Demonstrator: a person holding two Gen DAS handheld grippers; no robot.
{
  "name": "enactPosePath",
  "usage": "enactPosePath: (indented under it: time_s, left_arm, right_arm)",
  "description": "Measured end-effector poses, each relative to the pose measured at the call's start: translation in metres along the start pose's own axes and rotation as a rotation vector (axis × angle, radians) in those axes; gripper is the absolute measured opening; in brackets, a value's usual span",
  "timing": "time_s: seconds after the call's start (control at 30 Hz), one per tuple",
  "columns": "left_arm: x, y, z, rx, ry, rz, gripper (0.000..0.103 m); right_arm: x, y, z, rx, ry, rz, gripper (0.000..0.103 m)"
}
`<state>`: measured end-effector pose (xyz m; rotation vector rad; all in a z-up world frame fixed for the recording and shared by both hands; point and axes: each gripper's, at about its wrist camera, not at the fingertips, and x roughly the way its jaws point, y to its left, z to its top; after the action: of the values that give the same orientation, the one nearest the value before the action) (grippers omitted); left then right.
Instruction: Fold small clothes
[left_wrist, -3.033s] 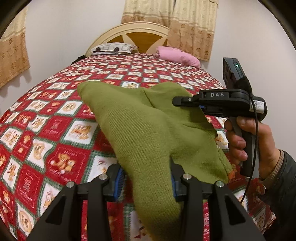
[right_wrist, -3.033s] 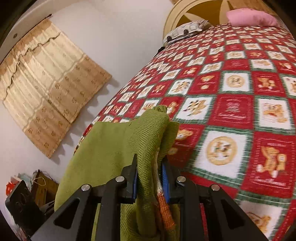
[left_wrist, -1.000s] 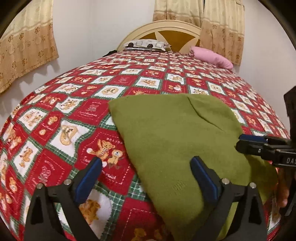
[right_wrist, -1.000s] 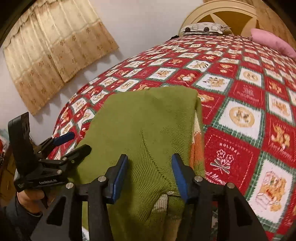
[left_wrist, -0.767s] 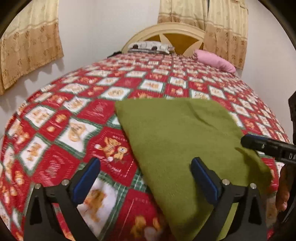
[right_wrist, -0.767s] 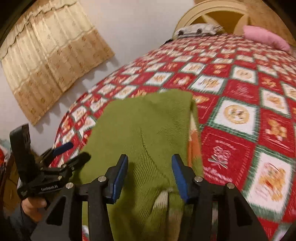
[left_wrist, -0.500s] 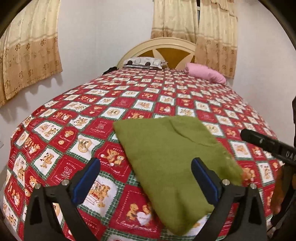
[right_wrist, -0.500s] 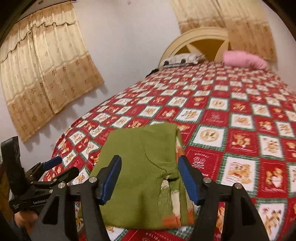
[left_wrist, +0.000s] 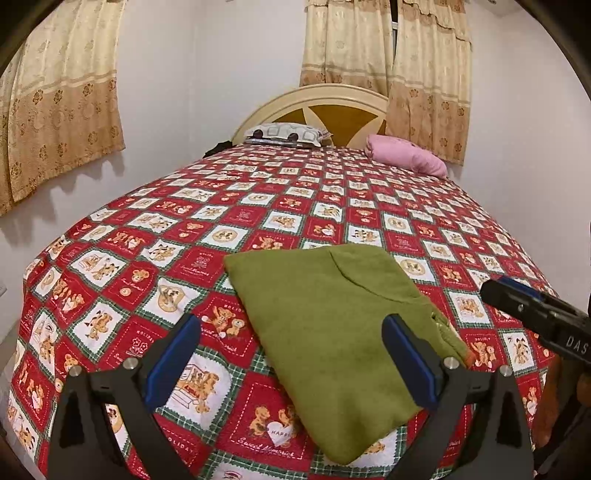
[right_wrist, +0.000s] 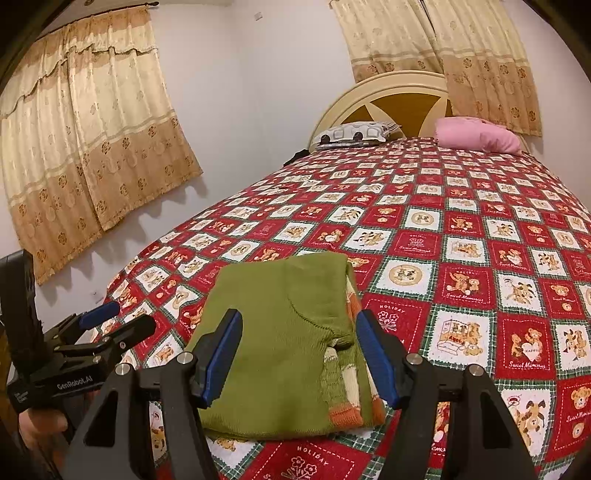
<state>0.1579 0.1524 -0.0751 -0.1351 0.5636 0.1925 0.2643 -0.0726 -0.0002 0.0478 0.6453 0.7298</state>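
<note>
Lettering: "GenRobot.AI" in white on the body of the left tongs (right_wrist: 114, 323); "DAS" on the body of the right tongs (left_wrist: 517, 295); "HOLIDAY", "HAPPY" and "Sweet Memories" stitched on squares of the bedspread (left_wrist: 192, 229).
Materials: bedspread is a red, white and green patchwork print with teddy bears; headboard (left_wrist: 314, 96) is cream, arched, with a brown star panel; curtains (right_wrist: 96, 147) are beige with a floral border.
Garment: green sweater (right_wrist: 280, 332), fine rib knit, folded to a rough rectangle; orange and cream striped edge shows along its right side in the right wrist view.
Position: sweater lies flat on the bed near the foot edge, free of both tongs.
Left tongs: blue pads well apart, nothing between them.
Right tongs: blue pads apart, clear above the sweater.
Pillows: patterned pillow (left_wrist: 282, 131) and pink pillow (left_wrist: 406, 157) at the headboard.
</note>
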Motion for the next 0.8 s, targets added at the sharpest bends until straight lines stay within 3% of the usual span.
enactPosePath:
  time_s: [0.8]
  left_arm:
    - [0.0001,0.0018,0.0006,0.004,0.002,0.0,0.101]
  right_arm:
    - [-0.0055,0.0083,-0.0063,-0.007,-0.002,0.008,0.065]
